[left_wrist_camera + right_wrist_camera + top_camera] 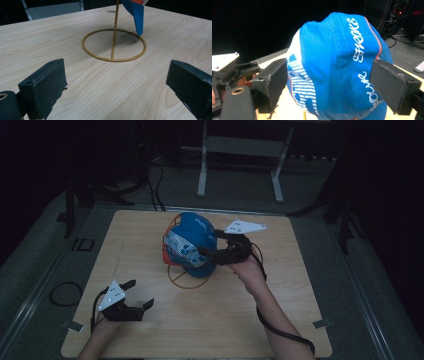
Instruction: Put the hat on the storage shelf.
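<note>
A blue cap [190, 245] with a white patterned front and white lettering sits on a gold wire stand [185, 282] in the middle of the wooden table [250, 320]. My right gripper [207, 242] reaches in from the cap's right. Its jaws stand open on either side of the cap [337, 62]; whether they touch it I cannot tell. My left gripper [141, 293] hovers at the front left, open and holding nothing. In the left gripper view the gripper [115, 82] faces the stand's ring base [113, 59], with the cap's brim [137, 17] hanging above.
A white metal frame [240, 165] stands on the floor beyond the table. Dark cables [155, 185] run across the floor at the back left, and a coiled one [65, 293] lies left of the table. The surroundings are dark.
</note>
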Tool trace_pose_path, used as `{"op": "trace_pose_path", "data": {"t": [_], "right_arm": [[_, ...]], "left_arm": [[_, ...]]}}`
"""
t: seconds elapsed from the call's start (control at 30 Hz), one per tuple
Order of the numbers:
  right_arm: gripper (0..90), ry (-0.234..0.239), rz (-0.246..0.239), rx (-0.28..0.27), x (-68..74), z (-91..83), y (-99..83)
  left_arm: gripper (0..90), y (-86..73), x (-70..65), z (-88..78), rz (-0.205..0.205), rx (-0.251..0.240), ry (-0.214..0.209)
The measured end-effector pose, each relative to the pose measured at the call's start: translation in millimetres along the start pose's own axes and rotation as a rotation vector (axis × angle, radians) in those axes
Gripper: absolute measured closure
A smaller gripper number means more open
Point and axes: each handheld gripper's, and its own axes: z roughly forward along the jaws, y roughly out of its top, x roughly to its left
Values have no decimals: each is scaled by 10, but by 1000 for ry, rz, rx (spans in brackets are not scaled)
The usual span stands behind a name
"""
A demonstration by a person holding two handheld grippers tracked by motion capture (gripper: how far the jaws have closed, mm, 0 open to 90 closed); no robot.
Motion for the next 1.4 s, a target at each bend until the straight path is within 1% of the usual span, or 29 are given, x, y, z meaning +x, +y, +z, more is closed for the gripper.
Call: {"op": "trace_pose_path", "data": {"t": [0.03, 0.07, 0.1, 0.13, 0.17, 0.23, 0.37, 0.53, 0.67, 0.8, 1.03, 1.1, 1.2, 1.4], "right_arm": [[138, 16, 1, -1, -7, -15, -25], [135, 12, -9, 10, -7, -18, -36], [136, 9, -10, 7, -10, -21, -49], [137, 27, -11, 10, -18, -26, -64], [136, 31, -17, 20, -20, -25, -70], [137, 19, -37, 33, -15, -28, -95], [138, 20, -54, 35, -21, -42, -141], [138, 21, -60, 43, -36, -69, -213], [137, 23, -60, 53, -45, -86, -304], [138, 25, -62, 68, -58, -94, -418], [138, 34, -48, 85, -114, -108, -635], [138, 32, -46, 91, -123, -104, -711], [138, 41, -28, 102, -142, -96, -843], [138, 51, -19, 140, -192, -72, -1093]], "left_arm": [[32, -2, -2, 2, -1, 2, 0], [32, -5, -2, 2, 1, 1, 0], [32, -7, -2, 4, 0, 3, -1], [32, -8, -3, 4, 2, 5, 0], [32, -9, -5, 4, 3, 4, 0], [32, -11, -7, 3, 7, 7, 1], [32, -21, -10, 2, 10, 8, 0], [32, -32, -13, -1, 14, 13, -1], [33, -32, -9, -5, 12, 12, -2], [32, -35, -9, -5, 11, 13, -2], [32, -38, -10, -5, 11, 13, -1], [32, -38, -16, -7, 14, 8, 3], [32, -35, -12, -10, 11, 5, 3], [32, -40, -14, -4, 10, 12, -2]]}}
